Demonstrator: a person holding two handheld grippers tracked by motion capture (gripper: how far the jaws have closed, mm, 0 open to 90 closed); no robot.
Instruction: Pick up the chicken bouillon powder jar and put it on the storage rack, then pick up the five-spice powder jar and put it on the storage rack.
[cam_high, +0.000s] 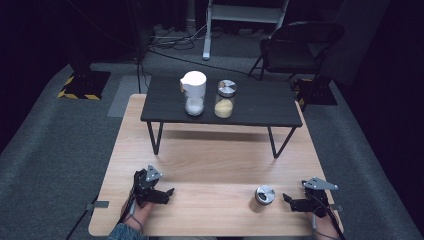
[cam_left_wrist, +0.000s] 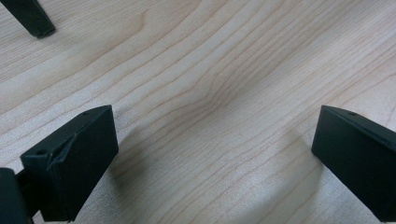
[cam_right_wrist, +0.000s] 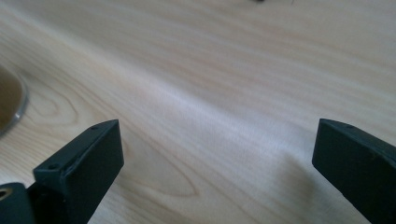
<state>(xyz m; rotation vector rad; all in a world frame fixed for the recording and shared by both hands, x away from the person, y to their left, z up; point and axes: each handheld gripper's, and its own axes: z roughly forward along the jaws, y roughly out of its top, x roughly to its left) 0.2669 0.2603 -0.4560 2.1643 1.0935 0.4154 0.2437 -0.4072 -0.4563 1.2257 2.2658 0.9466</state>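
**Desk:** What does the overhead frame show?

**Operator:** I have both grippers parked low on the wooden table (cam_high: 210, 165), at its near edge. The small jar (cam_high: 263, 197) with the metal lid stands upright on the wood just left of my right gripper (cam_high: 288, 200), near it but not touching. My left gripper (cam_high: 169, 194) sits well apart from the jar, off toward the table's near-left corner.

**Desk:** Are the tongs gripping anything?

**Operator:** No. In each gripper view the two black jaws stand wide apart with bare wood grain between them. In the right gripper view a curved edge at the far left looks like the jar's base (cam_right_wrist: 10, 105), outside the jaws.

**Desk:** So how far along is the job?

**Operator:** By my reading, right at the start. The jar is untouched and the reach for it is not yet made. Beyond it, on the black shelf (cam_high: 260, 107) raised over the table's far half, stand a white-capped jar (cam_high: 194, 92) of pale grains and a steel-lidded jar (cam_high: 225, 98) of yellow grains, side by side. I'd guess the near jar belongs up there with them.

**Desk:** And the near jar itself?

**Operator:** Short, round, shiny silver lid on top, darker tinted sides. I cannot tell what is in it.
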